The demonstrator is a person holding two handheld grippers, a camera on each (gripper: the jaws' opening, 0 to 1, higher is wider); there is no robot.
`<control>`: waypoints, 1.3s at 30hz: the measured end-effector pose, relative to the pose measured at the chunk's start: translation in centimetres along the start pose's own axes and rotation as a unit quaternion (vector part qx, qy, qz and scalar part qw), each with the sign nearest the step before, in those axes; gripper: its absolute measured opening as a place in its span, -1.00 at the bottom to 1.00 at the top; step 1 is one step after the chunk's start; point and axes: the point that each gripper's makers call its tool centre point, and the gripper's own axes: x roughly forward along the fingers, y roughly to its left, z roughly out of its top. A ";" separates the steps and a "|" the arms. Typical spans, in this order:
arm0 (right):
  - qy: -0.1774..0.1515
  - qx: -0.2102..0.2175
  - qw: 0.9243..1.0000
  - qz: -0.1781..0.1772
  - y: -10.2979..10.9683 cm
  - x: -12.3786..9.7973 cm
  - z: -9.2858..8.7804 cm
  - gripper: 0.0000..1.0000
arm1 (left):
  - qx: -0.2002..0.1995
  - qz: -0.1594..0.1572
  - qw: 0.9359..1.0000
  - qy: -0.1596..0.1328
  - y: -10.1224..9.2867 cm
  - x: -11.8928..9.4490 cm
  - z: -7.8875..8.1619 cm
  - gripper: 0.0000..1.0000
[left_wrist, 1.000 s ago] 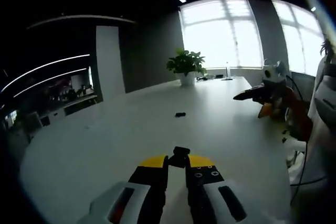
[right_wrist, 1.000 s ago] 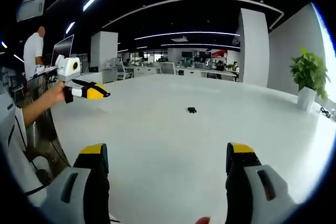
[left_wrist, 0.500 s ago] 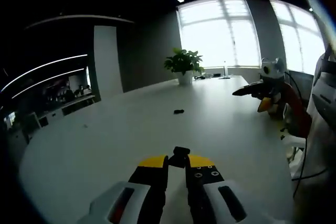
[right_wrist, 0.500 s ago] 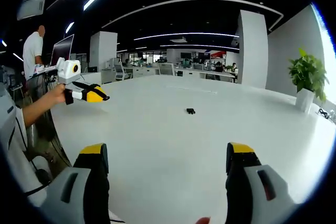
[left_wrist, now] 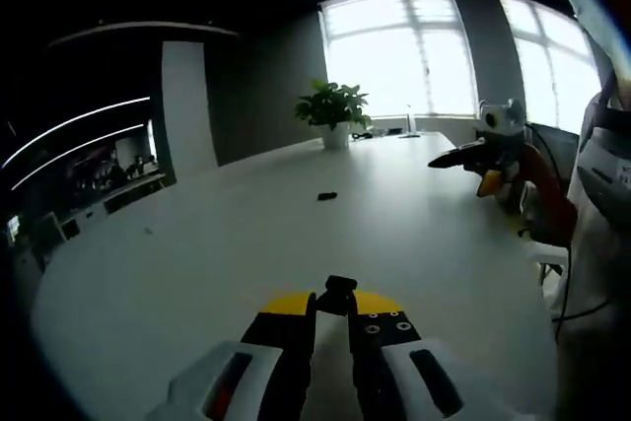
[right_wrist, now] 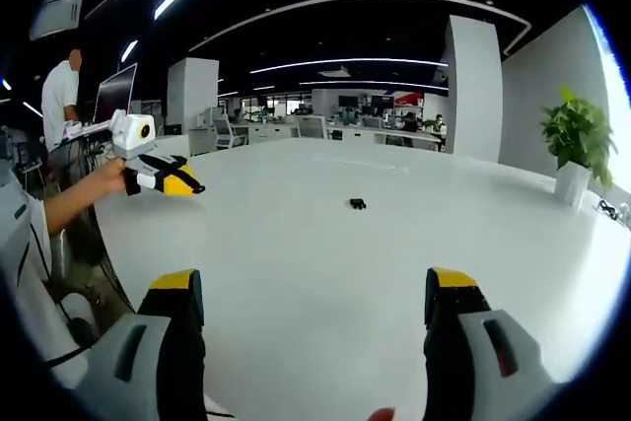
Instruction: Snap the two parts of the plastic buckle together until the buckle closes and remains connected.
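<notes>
Gripping a small black buckle piece (left_wrist: 340,294) between its yellow-tipped jaws, the left gripper (left_wrist: 332,315) is held low over the near part of a large white table (left_wrist: 197,273), its two jaws pressed nearly together with the piece poking up out of the narrow gap at their tips. In the right gripper view the left gripper (right_wrist: 163,176) comes in from the left, held in a person's hand (right_wrist: 104,176) above the table's edge, its jaws drawn to a close point; the piece it carries is too small to make out there. The other buckle piece (left_wrist: 326,196) lies alone on the bare tabletop, well out from both grippers; in the right gripper view the same small dark shape (right_wrist: 357,204) sits near the middle of the table (right_wrist: 325,283), well beyond the jaws. The right gripper (right_wrist: 314,295) has its jaws spread wide apart with nothing between them, only white tabletop showing in the gap. In the left gripper view the right gripper (left_wrist: 461,156) enters from the right, hovering above the table's far side, apart from the loose piece. A potted plant (left_wrist: 333,113) stands at the far end of the table by bright windows (left_wrist: 394,66); in the right gripper view the plant (right_wrist: 577,150) is at the right edge. A person in a white shirt (right_wrist: 61,96) stands behind the desks at the left of that view.
</notes>
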 end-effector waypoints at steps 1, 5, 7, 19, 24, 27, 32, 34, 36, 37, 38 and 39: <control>0.000 0.001 1.000 0.000 0.0 0.0 0.0 0.85 | -0.001 -0.002 1.000 0.001 0.0 0.0 0.0 -0.75; 0.002 0.002 1.000 0.001 0.1 0.1 -0.4 0.85 | -0.002 -0.007 1.000 0.004 0.0 0.0 -0.2 -0.75; 0.004 0.005 1.000 0.002 0.2 0.1 -0.7 0.85 | -0.001 -0.014 1.000 0.005 -0.2 0.0 -0.3 -0.75; 0.003 0.008 1.000 0.007 1.1 0.2 -0.9 0.85 | 0.012 -0.035 0.999 0.025 -0.5 0.2 -1.1 -0.75; 0.003 0.005 1.000 0.005 1.1 0.2 -0.8 0.85 | 0.016 -0.040 0.999 0.032 -0.3 0.6 -1.3 -0.75; 0.004 0.002 1.000 0.002 1.0 0.1 -0.8 0.85 | 0.018 -0.042 0.998 0.035 -0.3 0.8 -1.3 -0.75; 0.004 0.002 1.000 0.002 1.1 0.0 -0.8 0.85 | 0.026 -0.039 0.998 0.040 -0.3 0.9 -1.5 -0.75; 0.003 0.002 1.000 0.003 1.1 0.0 -0.8 0.85 | 0.026 -0.041 0.998 0.043 -0.3 0.9 -1.6 -0.75; 0.003 0.003 1.000 0.003 1.1 0.0 -0.8 0.85 | 0.025 -0.043 0.998 0.046 -0.4 1.0 -1.8 -0.75; 0.004 0.003 1.000 0.003 1.1 0.0 -0.9 0.85 | 0.025 -0.043 0.998 0.046 -0.4 1.0 -1.8 -0.75; 0.003 0.003 1.000 0.003 1.0 0.0 -0.9 0.85 | 0.023 -0.045 0.998 0.046 -0.4 1.0 -1.8 -0.75; 0.003 0.003 1.000 0.003 1.0 0.0 -0.9 0.85 | 0.021 -0.047 0.998 0.044 -0.5 1.0 -1.8 -0.75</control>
